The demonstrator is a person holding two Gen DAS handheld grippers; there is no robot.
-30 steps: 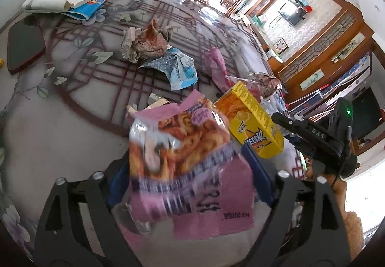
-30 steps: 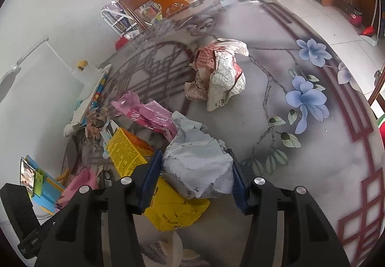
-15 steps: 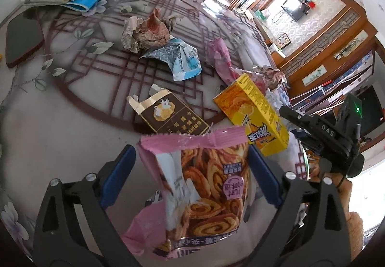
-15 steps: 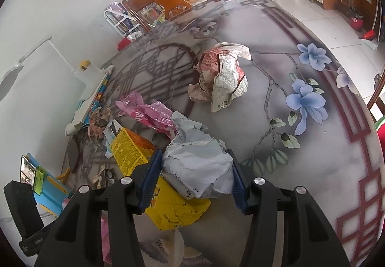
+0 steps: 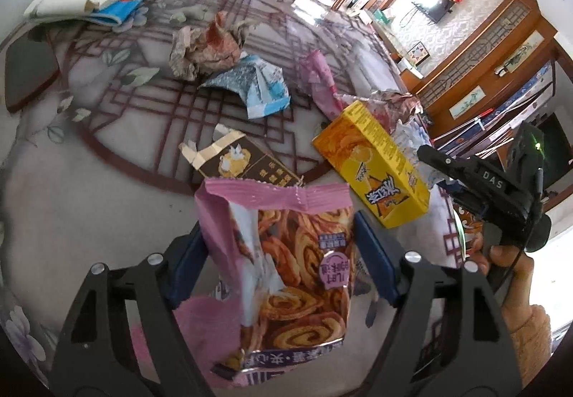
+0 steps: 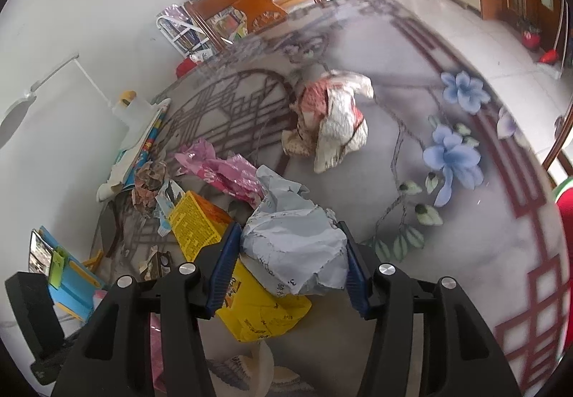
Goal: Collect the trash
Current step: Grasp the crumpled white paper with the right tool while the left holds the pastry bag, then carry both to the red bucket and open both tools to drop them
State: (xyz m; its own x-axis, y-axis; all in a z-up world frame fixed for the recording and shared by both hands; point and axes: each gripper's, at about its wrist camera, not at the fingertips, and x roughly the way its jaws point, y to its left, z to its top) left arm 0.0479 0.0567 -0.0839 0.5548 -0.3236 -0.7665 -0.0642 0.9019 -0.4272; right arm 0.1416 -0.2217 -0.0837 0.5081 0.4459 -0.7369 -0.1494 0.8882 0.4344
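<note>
In the left wrist view, a pink snack bag (image 5: 286,253) printed with spiral pastries is seen standing upright in the lower centre of the frame, between the blue pads of the left gripper (image 5: 283,253). The jaws are closing around it, and the pads are seen at its two edges; whether they already press on it cannot be told. Beyond the bag, a brown carton (image 5: 243,160) and a yellow box (image 5: 376,164) are laid on the patterned table (image 5: 89,182). The right gripper (image 5: 480,182) is seen at the right edge, held by a hand (image 5: 512,275).

In the right wrist view, a crumpled grey-white paper wad (image 6: 293,243) is clamped between the right gripper's (image 6: 290,264) pads at lower centre, above the yellow box (image 6: 229,264). A crumpled newspaper ball (image 6: 329,121) is left well apart, toward the upper middle
</note>
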